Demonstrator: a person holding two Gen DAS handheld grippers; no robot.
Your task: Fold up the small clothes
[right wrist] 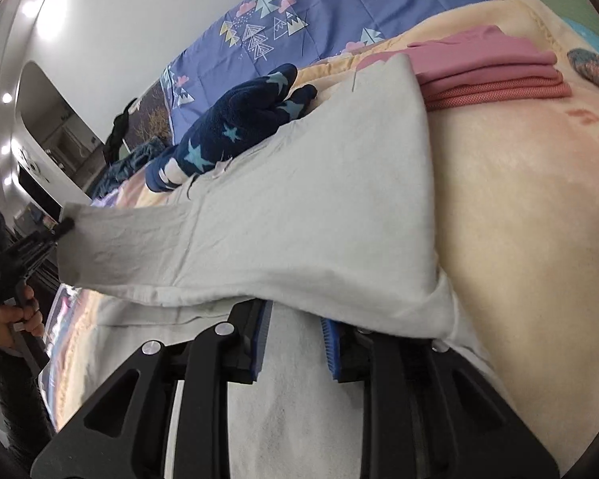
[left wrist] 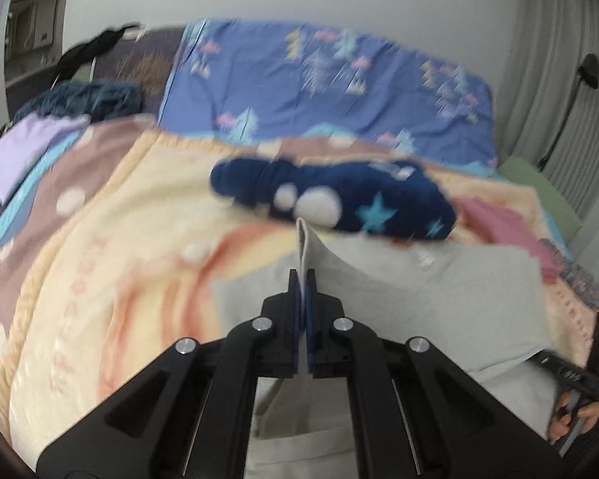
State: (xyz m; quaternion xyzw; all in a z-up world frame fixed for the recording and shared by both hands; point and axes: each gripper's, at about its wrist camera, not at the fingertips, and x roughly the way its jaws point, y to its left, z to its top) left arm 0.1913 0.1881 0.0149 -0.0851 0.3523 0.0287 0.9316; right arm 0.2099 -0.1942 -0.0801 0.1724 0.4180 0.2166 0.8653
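A light grey garment (left wrist: pixel 439 291) lies on the cream and orange blanket (left wrist: pixel 139 247). My left gripper (left wrist: pixel 304 279) is shut on one edge of it and holds that edge lifted above the blanket; it also shows at the far left of the right wrist view (right wrist: pixel 66 224). My right gripper (right wrist: pixel 295 331) is open, with grey cloth (right wrist: pixel 299 215) lying over and between its fingers; the folded-over layer hides the fingertips. The right gripper also shows at the right edge of the left wrist view (left wrist: pixel 571 379).
A navy fleece piece with stars (left wrist: pixel 339 199) lies just beyond the grey garment. Folded pink clothes (right wrist: pixel 495 72) sit at its right. A blue patterned quilt (left wrist: pixel 319 80) lies behind. A lilac garment (left wrist: pixel 24 151) lies at far left. A wall stands behind the bed.
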